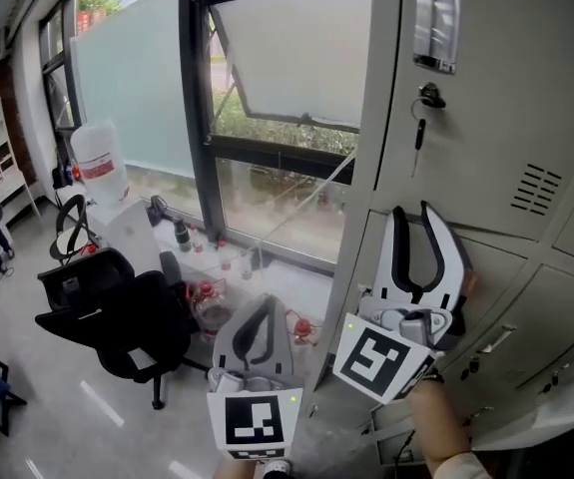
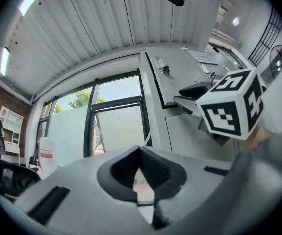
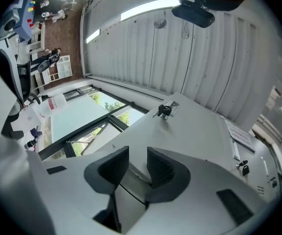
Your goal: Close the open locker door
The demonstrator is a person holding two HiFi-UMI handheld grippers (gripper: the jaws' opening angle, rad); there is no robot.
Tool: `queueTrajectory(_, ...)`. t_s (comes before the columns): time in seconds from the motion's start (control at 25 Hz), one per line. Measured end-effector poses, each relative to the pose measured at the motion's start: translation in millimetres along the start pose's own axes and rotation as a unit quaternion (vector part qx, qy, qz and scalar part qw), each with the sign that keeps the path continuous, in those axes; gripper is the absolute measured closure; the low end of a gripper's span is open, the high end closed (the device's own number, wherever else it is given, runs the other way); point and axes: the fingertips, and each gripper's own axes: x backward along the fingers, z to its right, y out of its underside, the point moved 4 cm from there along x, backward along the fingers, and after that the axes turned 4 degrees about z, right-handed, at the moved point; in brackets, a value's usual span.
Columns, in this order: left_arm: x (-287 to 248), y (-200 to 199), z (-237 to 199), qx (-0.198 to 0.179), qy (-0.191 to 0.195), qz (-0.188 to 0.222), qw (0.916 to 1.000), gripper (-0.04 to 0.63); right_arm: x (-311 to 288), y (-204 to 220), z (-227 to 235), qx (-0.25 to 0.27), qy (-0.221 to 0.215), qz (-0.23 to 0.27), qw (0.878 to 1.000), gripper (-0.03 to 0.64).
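- Lockers (image 1: 556, 297) of grey painted sheet steel fill the right of the head view. The locker door (image 1: 476, 138) is the upper flat panel, with a key (image 1: 426, 96) in its lock and vent slots (image 1: 538, 190) to the right.
- The right gripper (image 1: 411, 211) lies against the locker front, its tips at that door's lower edge, near the left corner.
- The left gripper (image 1: 260, 305) sits nearer and to the left, clear of the lockers.
- Left of the lockers stands a dark window frame (image 1: 195, 118) with frosted panes. A black office chair (image 1: 117, 317) and a large water bottle (image 1: 97, 163) are on the pale floor, well apart from both grippers, so the left side is open.
- In the left gripper view, the left gripper (image 2: 140, 150) is clenched tip to tip, with nothing between its dark curved jaws.
- Farther off, the locker door (image 2: 180, 77) shows a dark rim along its left and lower edges and seems to stand slightly proud of the frame. The right gripper's marker cube (image 2: 229, 109) is just beside it.
- In the right gripper view, the ribbed dark pads of the right gripper (image 3: 137, 153) stand apart. The door's lower edge runs through the gap and neither pad visibly presses on it, so the gripper is released.
- The smooth locker door (image 3: 190, 131) stretches away to the key (image 3: 164, 110), with ribbed ceiling panels (image 3: 180, 48) beyond.
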Motion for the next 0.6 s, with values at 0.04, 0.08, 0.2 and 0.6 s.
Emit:
queueTrajectory(0.04,-4.4,2.5,-2.0,0.003,0.009,-0.001,1.0,0.597,-2.8,1.8,-1.0,0.003,0.004,-0.008,1.0,0.491)
queueTrajectory(0.08,-8.8,5.2,-3.8,0.006,0.018,-0.003,0.9998,0.598,-5.7,3.9,-1.3,0.005,0.007,-0.016,1.0,0.49)
queueTrajectory(0.2,-21.4,11.1,-8.0,0.017,0.041,-0.006,0.999,0.598,-13.0,9.9,-0.7,0.01,0.012,-0.041,0.999,0.489)
queueTrajectory(0.6,-48.0,20.0,-6.1,0.032,0.109,-0.004,0.9935,0.597,-28.1,23.0,-1.6,0.037,0.019,-0.096,0.995,0.491)
